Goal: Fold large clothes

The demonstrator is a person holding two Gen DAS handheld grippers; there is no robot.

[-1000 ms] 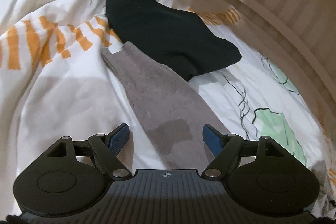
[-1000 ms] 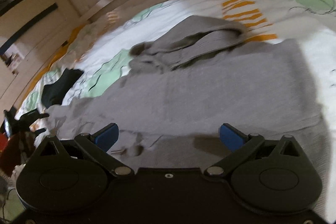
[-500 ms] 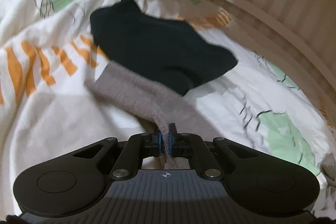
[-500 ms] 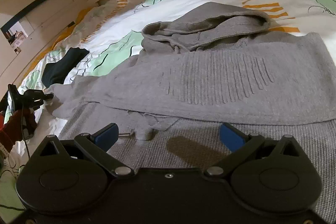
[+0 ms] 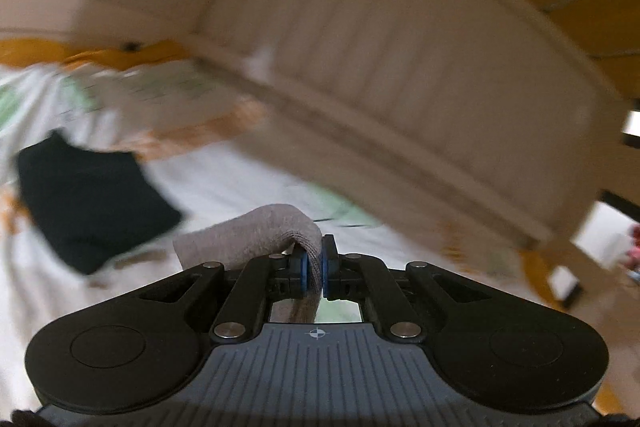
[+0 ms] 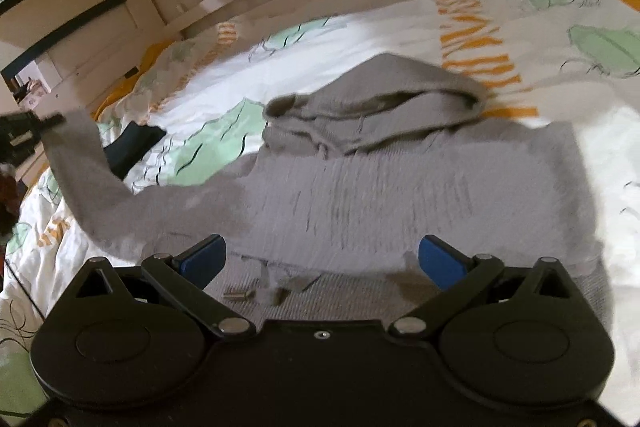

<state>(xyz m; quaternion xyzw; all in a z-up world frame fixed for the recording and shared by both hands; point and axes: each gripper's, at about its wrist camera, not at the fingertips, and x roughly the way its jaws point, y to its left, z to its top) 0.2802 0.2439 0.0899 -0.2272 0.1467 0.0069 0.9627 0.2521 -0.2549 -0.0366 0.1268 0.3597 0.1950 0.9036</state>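
Bed [image 6: 304, 59] with leaf-print duvet, slatted rail [image 5: 400, 67] behind. Grey hooded sweater [image 6: 400, 195] lies spread flat across it, hood [image 6: 376, 107] toward the rail, body open to view — laid out so it can be folded. One sleeve [image 6: 80, 171] is raised off the duvet at far left. Dark folded garment [image 5: 88, 203] sits apart near the rail. Left gripper [image 5: 314, 269]: pads clamped tight on the sleeve cuff, likely to carry it over the body. Right gripper [image 6: 322, 259]: blue fingers spread wide, empty, hovering over the hem.
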